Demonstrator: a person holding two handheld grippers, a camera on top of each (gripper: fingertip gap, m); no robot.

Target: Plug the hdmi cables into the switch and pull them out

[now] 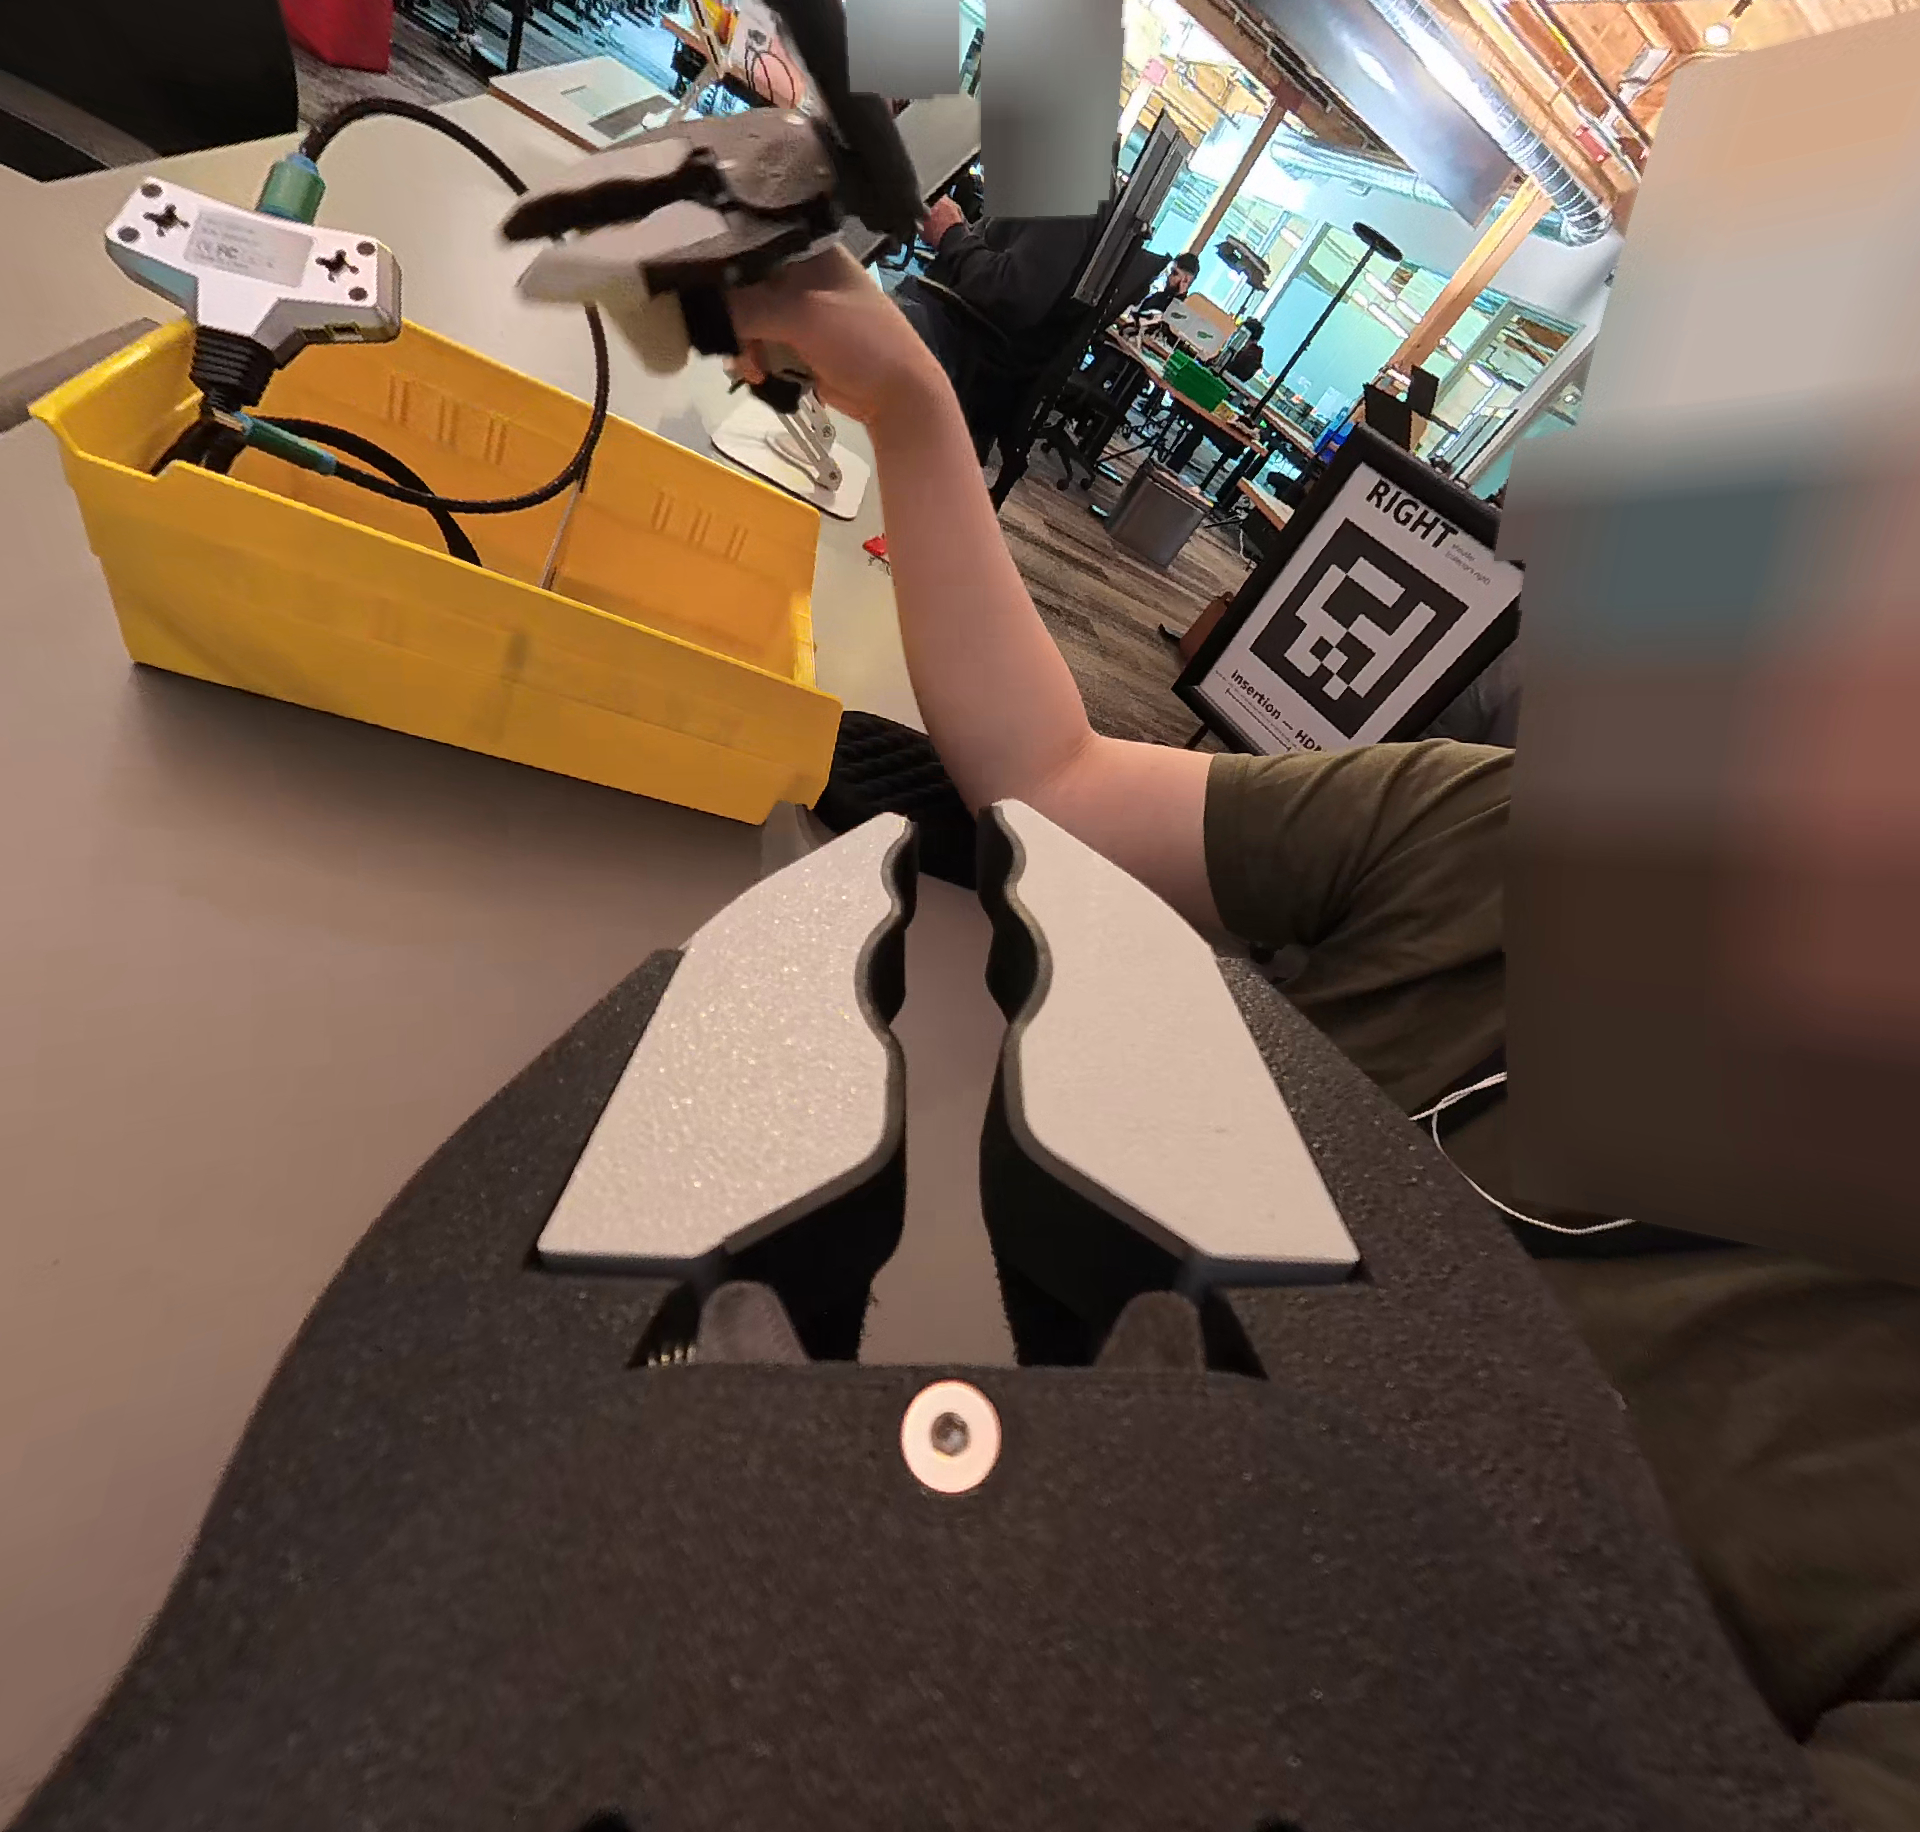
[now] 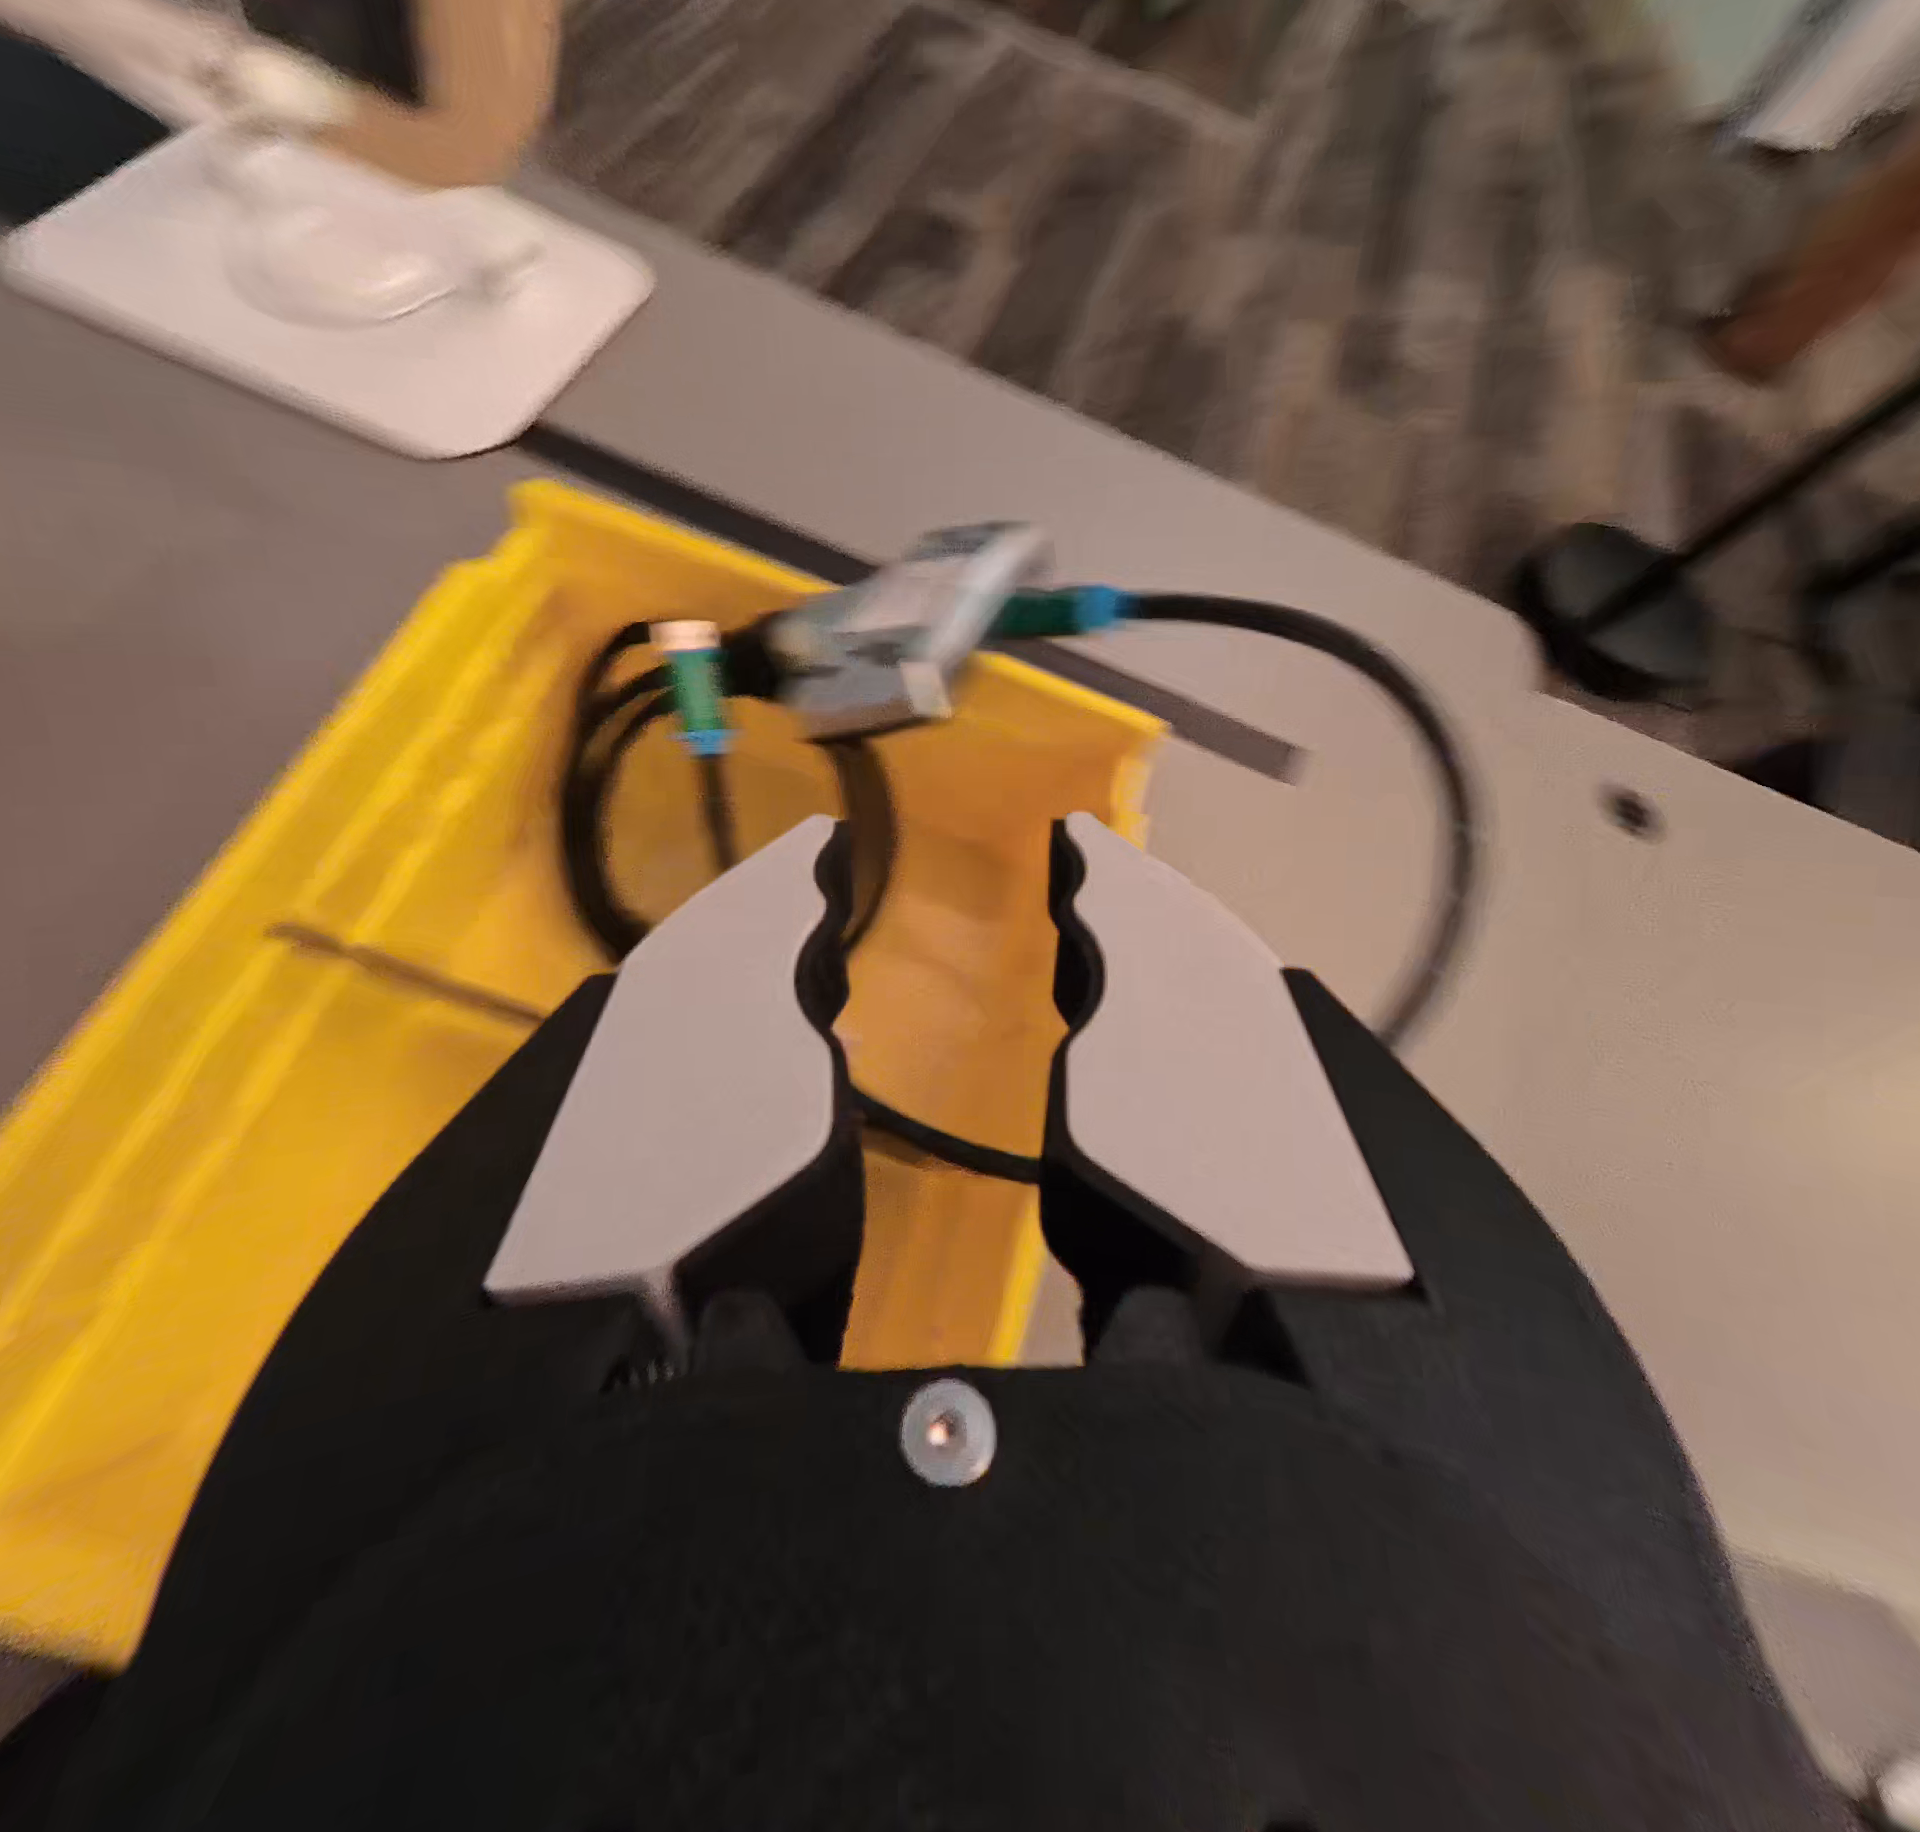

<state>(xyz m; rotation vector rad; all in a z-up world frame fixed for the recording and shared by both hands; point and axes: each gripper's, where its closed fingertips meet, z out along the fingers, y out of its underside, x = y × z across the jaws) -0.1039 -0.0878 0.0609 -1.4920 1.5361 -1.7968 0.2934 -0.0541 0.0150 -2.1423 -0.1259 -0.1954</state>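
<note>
- Currently, step in hand as I judge it: between pulls. One cable sits in the switch, one plug lies loose, and neither of my grippers has hold of anything.
- Switch (image 1: 255, 260): silver, T-shaped, propped on the upper-left corner of the yellow bin (image 1: 436, 660), underside up. It shows again, blurred, at upper centre of the right wrist view (image 2: 904, 629).
- Plugged cable: green plug (image 1: 294, 184) seated in the switch's far end; its black cord (image 1: 582, 348) loops out over the table (image 1: 260, 951) and back into the bin.
- Loose plug (image 2: 694, 686): green, lying in the bin just left of the switch and apart from it, metal tip bare.
- Stub lead: the black ribbed boot (image 1: 223, 359) under the switch runs down into the bin.
- Left gripper (image 1: 948, 832): low over the table at lower centre, jaws a narrow gap apart, empty.
- Right gripper (image 2: 948, 832): raised above the bin, jaws moderately open, empty; seen from the left wrist view it hangs at upper centre (image 1: 540, 250), right of the switch.
- Next move calls for: steadying the switch with one gripper, closing the other on a green plug body, then pulling or pushing straight along the port axis.
- Caution: the right view is blurred, so port detail cannot be read.
</note>
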